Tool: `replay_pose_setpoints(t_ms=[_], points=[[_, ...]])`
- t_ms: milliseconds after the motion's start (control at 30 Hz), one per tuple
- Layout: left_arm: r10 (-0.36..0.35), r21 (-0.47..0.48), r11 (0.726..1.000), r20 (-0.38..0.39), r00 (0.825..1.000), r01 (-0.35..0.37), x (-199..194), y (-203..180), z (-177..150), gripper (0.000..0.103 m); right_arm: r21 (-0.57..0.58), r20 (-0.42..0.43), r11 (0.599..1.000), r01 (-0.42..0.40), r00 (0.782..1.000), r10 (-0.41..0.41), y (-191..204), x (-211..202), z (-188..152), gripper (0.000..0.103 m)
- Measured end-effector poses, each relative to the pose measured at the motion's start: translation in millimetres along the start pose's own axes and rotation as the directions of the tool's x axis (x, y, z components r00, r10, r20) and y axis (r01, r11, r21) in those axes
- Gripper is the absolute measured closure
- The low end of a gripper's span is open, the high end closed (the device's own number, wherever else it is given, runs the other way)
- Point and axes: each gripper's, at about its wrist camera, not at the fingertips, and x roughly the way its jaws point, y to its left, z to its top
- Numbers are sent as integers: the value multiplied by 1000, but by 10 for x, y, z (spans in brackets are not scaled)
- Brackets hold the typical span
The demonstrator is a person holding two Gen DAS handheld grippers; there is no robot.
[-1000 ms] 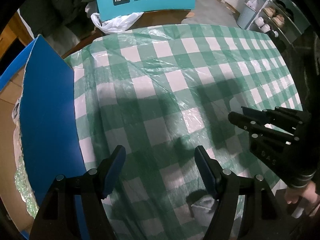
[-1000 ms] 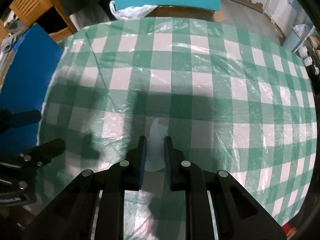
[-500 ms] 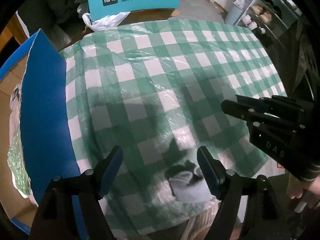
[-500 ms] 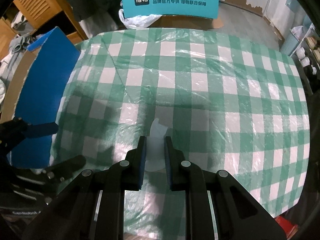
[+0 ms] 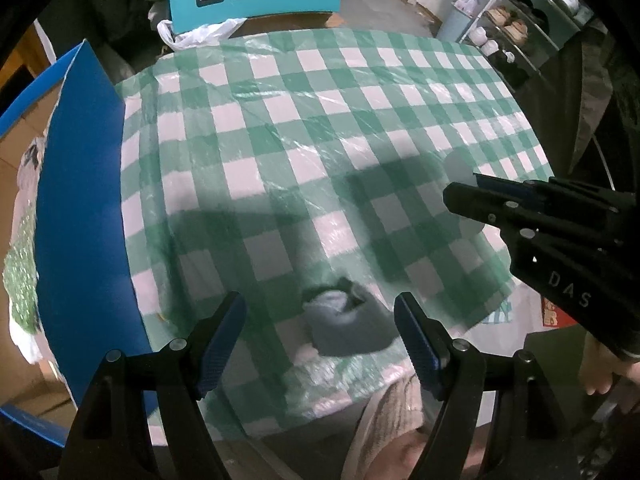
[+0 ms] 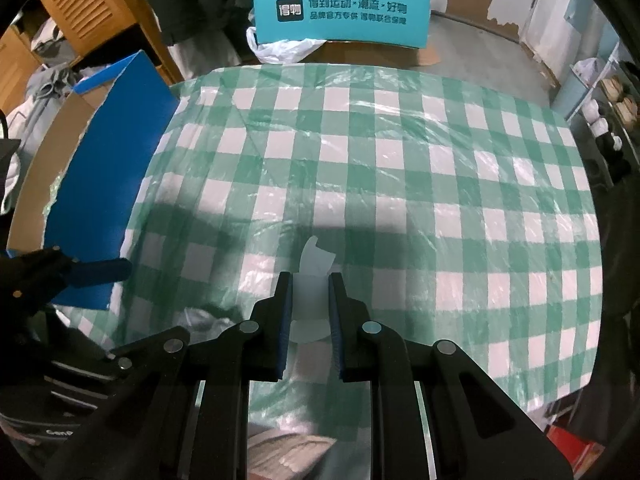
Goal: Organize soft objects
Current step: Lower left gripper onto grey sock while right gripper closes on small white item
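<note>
My left gripper (image 5: 320, 300) points down over the near edge of the green-checked table (image 5: 320, 128), open, its blue pads wide apart. A rolled grey soft bundle (image 5: 344, 324) lies on the cloth below the gap, and neither pad touches it. My right gripper (image 6: 310, 278) is shut on a pale white soft piece (image 6: 314, 258) that sticks up past the fingertips, held above the table. In the left wrist view the right gripper (image 5: 460, 196) reaches in from the right. The right wrist view shows the left gripper's fingers (image 6: 100, 270) at the left.
An open blue cardboard box (image 5: 80, 200) stands against the table's left side. A teal chair back (image 6: 340, 16) and a white plastic bag (image 6: 280, 48) sit beyond the far edge. A shoe rack (image 5: 512, 28) is at the far right. A hand (image 5: 600, 376) holds the right gripper.
Both grippers have drawn back toward the near edge and risen, so more table shows. The grey bundle came into view between the left fingers. The right gripper stayed shut on the white piece.
</note>
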Motion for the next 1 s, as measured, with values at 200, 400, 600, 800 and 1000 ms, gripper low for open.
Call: replay_pose_setpoints(t_ms=[200, 400, 600, 800, 1000], points=[[-3, 3, 1000, -14, 1000, 3, 33, -82, -148, 22, 3, 6, 1000, -2, 1000, 2, 6, -63, -107, 87], [-24, -28, 999, -39, 999, 23, 148, -129, -186, 22, 15, -3, 1000, -11, 1000, 11, -16, -49, -178, 87], [-55, -61, 997, -66, 996, 50, 271, -140, -163, 22, 18, -5, 1000, -7, 1000, 7, -63, -40, -220, 87], [-49, -54, 998, -100, 994, 44, 428, -141, -159, 22, 43, -12, 999, -12, 1000, 13, -153, -6, -226, 87], [-70, -54, 996, -109, 992, 65, 510, -118, -144, 34, 45, -15, 999, -20, 1000, 21, -165, 11, -215, 87]])
